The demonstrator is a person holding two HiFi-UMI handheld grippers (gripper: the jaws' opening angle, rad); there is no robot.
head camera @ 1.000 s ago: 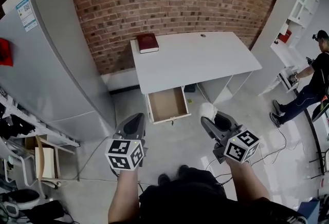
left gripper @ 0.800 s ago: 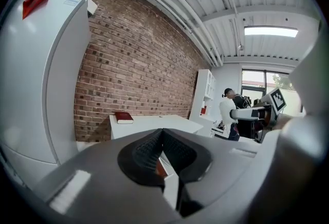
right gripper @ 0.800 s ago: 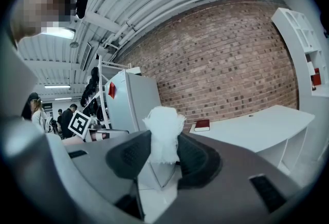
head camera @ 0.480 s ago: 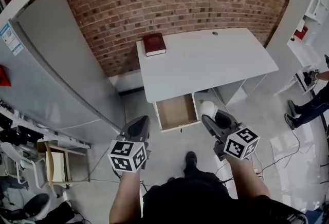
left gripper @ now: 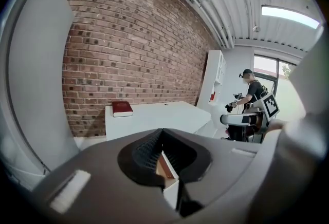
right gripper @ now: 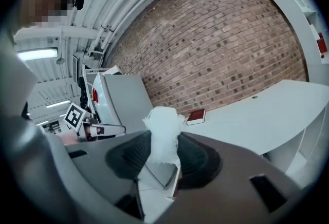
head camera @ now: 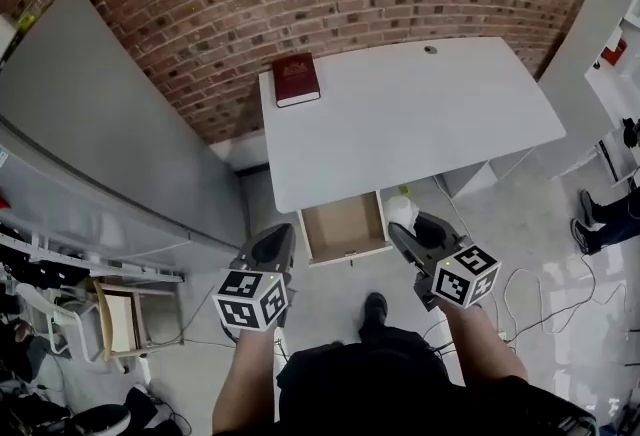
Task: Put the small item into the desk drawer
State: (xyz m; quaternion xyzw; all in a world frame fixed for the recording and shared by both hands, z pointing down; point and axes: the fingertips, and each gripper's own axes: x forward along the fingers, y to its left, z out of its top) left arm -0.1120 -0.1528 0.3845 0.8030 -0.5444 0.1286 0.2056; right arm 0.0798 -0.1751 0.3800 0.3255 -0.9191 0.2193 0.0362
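Holding white crumpled item [head camera: 400, 211] pinched in right gripper [head camera: 408, 227] beside open drawer [head camera: 343, 225] at front edge of desk [head camera: 420, 114]; drop-in not done. Left gripper [head camera: 277, 236] closed, empty.

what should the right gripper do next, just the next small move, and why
Probably ease the right gripper leftward. It grips the white crumpled item, which hangs just right of the open drawer, not yet over its empty inside.
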